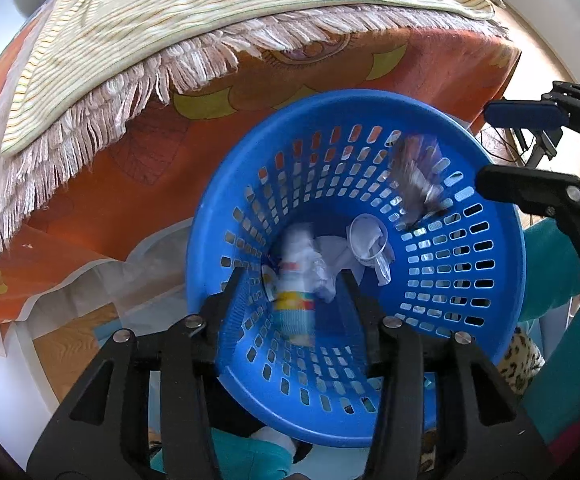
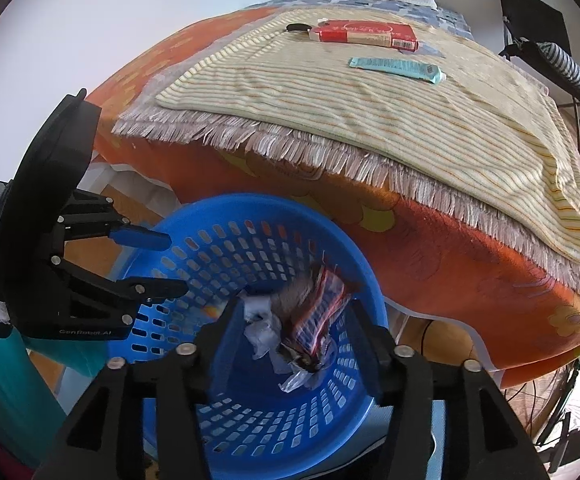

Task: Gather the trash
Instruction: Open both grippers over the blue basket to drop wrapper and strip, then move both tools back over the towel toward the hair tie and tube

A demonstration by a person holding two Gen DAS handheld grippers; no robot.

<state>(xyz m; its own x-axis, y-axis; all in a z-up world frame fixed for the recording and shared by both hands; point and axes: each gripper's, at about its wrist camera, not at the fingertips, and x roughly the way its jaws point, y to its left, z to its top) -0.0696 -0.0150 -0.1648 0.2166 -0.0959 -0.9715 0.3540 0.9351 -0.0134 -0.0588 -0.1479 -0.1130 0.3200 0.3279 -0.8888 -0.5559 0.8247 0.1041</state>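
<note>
A: Status first. We read both claws as hovering over the blue basket (image 1: pixel 466 280). The left claw (image 1: pixel 294 280) stands spread, gripping nothing; the bottle-like item (image 1: pixel 296 300) seen between its fingers is blurred and appears to lie in, or be dropping into, the basket at lower centre of the left view.

B: Right claw (image 2: pixel 290 312)?

A: Likewise parted and unloaded, as we read it. A striped wrapper (image 2: pixel 318 316) sits blurred between its fingers, lower centre of the right view, inside the basket's mouth. We judge it released and falling, though the blur prevents certainty. Crumpled white paper (image 1: pixel 330 264) and a paper cup (image 1: pixel 368 242) already rest at the basket bottom.

B: Remaining trash?

A: On the bed's striped blanket (image 2: pixel 370 96), top centre of the right view: a red box (image 2: pixel 366 34) and a teal tube (image 2: pixel 398 67), well apart from the basket.

B: Failure modes?

A: Three. First, the wrapper is light; it may catch on the perforated wall near the rim and hang there. Second, the basket appears tilted toward us; a knock from either claw could tip it and spill the contents. Third, both claws occupy the same opening, so withdrawing together risks collision.
</note>
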